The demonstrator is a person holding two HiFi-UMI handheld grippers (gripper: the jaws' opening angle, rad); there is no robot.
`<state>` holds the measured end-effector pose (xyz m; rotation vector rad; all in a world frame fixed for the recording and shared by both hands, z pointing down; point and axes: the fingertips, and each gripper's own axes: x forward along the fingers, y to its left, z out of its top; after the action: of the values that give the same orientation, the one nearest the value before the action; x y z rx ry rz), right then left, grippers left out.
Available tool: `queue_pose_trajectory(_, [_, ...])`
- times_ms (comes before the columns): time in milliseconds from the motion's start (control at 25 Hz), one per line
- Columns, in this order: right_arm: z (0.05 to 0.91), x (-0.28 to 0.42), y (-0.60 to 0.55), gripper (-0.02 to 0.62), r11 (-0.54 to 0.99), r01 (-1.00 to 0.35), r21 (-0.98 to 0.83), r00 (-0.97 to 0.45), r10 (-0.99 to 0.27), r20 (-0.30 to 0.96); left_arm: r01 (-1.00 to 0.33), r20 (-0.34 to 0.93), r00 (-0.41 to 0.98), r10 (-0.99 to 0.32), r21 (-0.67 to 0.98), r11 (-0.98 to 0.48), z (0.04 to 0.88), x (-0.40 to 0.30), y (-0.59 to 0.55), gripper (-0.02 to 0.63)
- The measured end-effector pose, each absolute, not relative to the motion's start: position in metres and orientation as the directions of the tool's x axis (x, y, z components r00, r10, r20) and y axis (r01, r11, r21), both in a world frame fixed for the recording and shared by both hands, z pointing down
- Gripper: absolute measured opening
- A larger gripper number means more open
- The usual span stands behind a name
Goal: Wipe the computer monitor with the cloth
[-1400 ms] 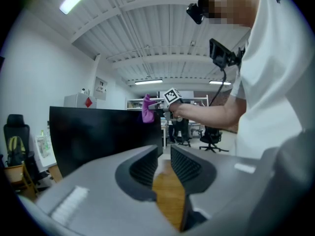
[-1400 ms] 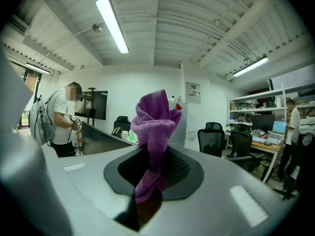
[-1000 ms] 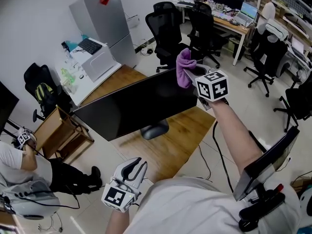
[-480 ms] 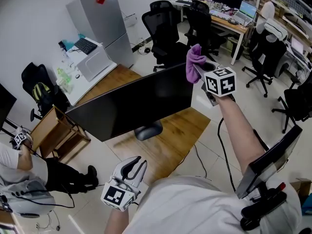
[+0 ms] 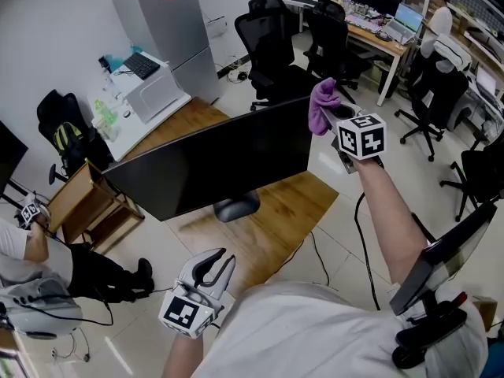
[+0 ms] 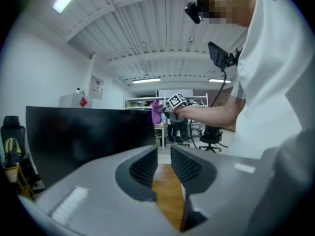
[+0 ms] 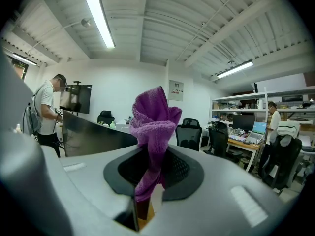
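Note:
A black computer monitor (image 5: 220,160) stands on its foot on a wooden table (image 5: 272,223), dark screen toward me. My right gripper (image 5: 335,120) is raised just off the monitor's upper right corner, shut on a purple cloth (image 5: 321,105) that sticks up from its jaws. In the right gripper view the cloth (image 7: 152,122) bunches above the right gripper (image 7: 152,168), with the monitor (image 7: 93,136) at left. My left gripper (image 5: 209,268) hangs low near my body, jaws nearly together with nothing in them. From the left gripper (image 6: 164,163), the monitor (image 6: 83,136) and cloth (image 6: 156,111) lie ahead.
Black office chairs (image 5: 272,30) stand behind the table, beside a grey cabinet (image 5: 169,26) and a white desk with a keyboard (image 5: 146,85). A wooden shelf (image 5: 94,207) and a person (image 5: 31,266) are at left. Another monitor (image 5: 441,258) is at lower right.
My right gripper has carried the cloth rightward, from the monitor's top edge to just past its upper right corner. The left gripper has stayed low.

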<state>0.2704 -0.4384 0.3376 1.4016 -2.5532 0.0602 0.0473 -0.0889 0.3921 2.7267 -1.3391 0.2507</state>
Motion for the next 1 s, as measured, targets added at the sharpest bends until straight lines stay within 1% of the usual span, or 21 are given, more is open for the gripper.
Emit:
queue_pose_trajectory(320, [0.371,0.271,-0.434,0.067,0.543,-0.838,0.045,-0.518,-0.819,0.248,-0.81,0.205,0.578,-0.79,0.023,-0.586,0.387,0.037,-0.087,0.103])
queue_pose_trajectory(1000, [0.472,0.269,-0.427,0.067,0.514,-0.858,-0.017,-0.487,-0.801,0.348,-0.852,0.261,0.509,-0.82,0.02,-0.522,0.388,0.008,-0.085,0.103])
